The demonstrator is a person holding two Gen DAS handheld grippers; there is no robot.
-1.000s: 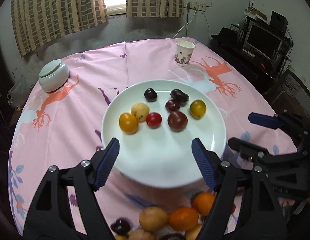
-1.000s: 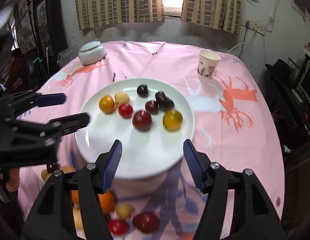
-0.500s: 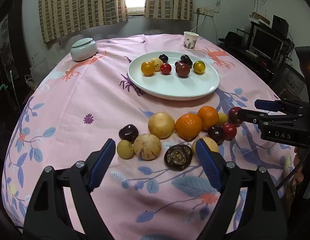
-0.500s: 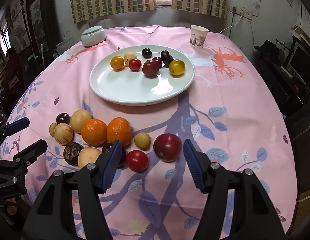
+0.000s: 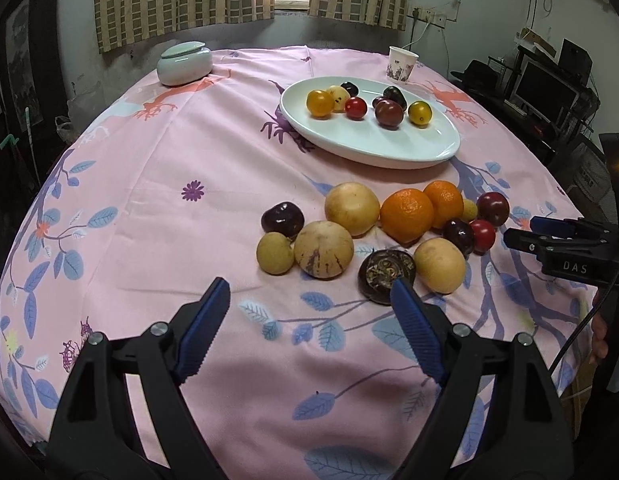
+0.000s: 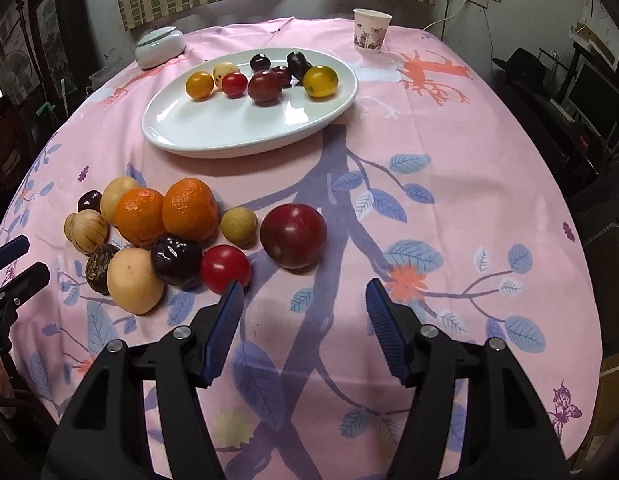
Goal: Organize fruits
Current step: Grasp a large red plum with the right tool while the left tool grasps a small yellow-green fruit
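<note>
A white plate [image 5: 389, 148] [image 6: 213, 120] holds several small fruits: yellow, red and dark ones. Nearer, a cluster of loose fruit lies on the pink cloth: two oranges [image 5: 407, 214] [image 6: 189, 208], a striped pale melon [image 5: 323, 249], pale round fruits, a dark passion fruit [image 5: 383, 276], a red tomato [image 6: 225, 268] and a big dark-red plum [image 6: 293, 236]. My left gripper [image 5: 309, 328] is open and empty, just short of the cluster. My right gripper [image 6: 305, 320] is open and empty, in front of the plum and tomato.
A pale lidded ceramic jar [image 5: 184, 63] [image 6: 159, 46] and a paper cup [image 5: 401, 64] [image 6: 370, 30] stand at the back of the round table. Its edge falls away on all sides. A desk with a monitor [image 5: 549, 92] stands at the right.
Both grippers have pulled back and up from over the plate toward the table's near edge. The loose fruit cluster now lies just ahead of them. Both stay open.
</note>
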